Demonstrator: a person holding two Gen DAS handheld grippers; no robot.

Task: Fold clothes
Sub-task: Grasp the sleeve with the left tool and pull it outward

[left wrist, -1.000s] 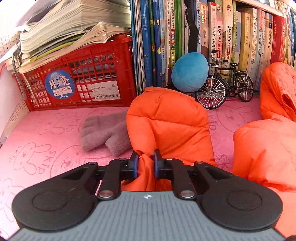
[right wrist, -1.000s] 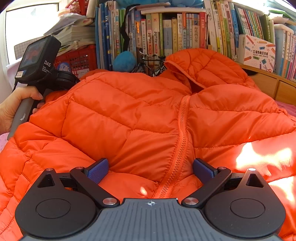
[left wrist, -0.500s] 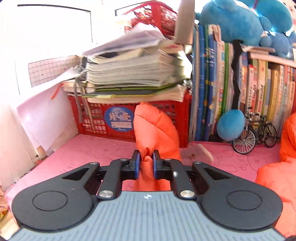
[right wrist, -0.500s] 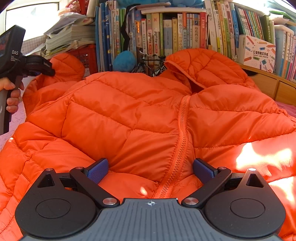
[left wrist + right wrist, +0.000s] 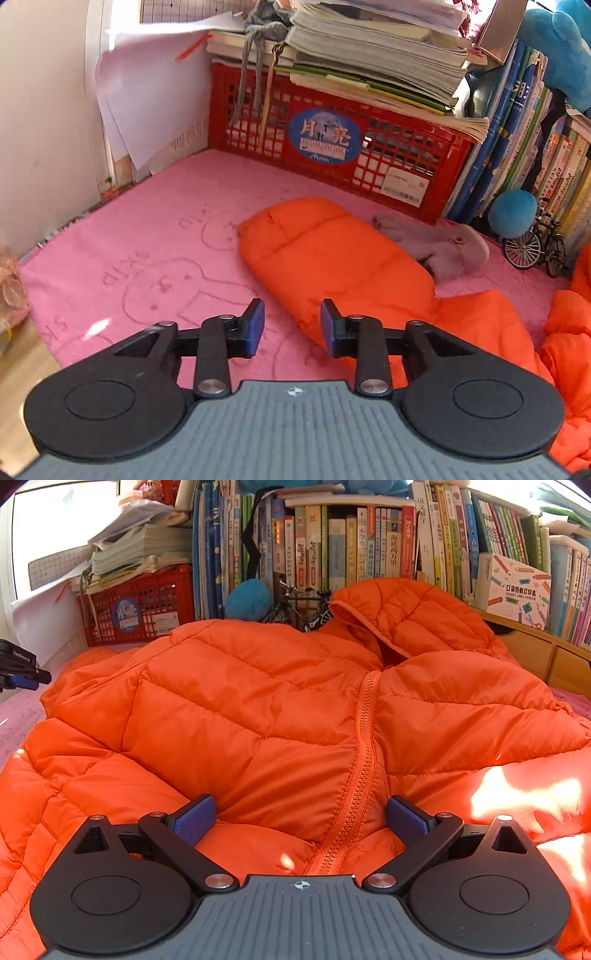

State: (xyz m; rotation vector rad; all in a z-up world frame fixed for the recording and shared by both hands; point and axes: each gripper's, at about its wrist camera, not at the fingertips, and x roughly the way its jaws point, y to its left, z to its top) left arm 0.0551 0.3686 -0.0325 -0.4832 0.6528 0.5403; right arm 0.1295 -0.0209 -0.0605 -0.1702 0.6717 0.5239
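Note:
An orange puffer jacket [image 5: 295,709] lies front up on the pink mat [image 5: 147,229], zipper [image 5: 364,738] closed and hood [image 5: 413,616] at the far end. One sleeve [image 5: 332,258] lies stretched out flat towards the red crate. My left gripper [image 5: 291,328] hovers at the sleeve's near edge; its jaws are opening with nothing between them. It also shows at the left edge of the right wrist view as the left gripper [image 5: 22,672]. My right gripper [image 5: 301,821] stands open over the jacket's hem, straddling the zipper, and grips nothing.
A red crate [image 5: 332,147] under stacked books stands against the back, a white wall [image 5: 44,129] to the left. A grey glove [image 5: 443,251], a blue ball [image 5: 513,214] and a model bicycle [image 5: 535,251] lie beside the sleeve. Bookshelves [image 5: 351,546] line the back.
My left gripper, shut on the sleeve, carried it up and out to the left, then let go. The sleeve now lies flat on the mat. The right gripper stayed still.

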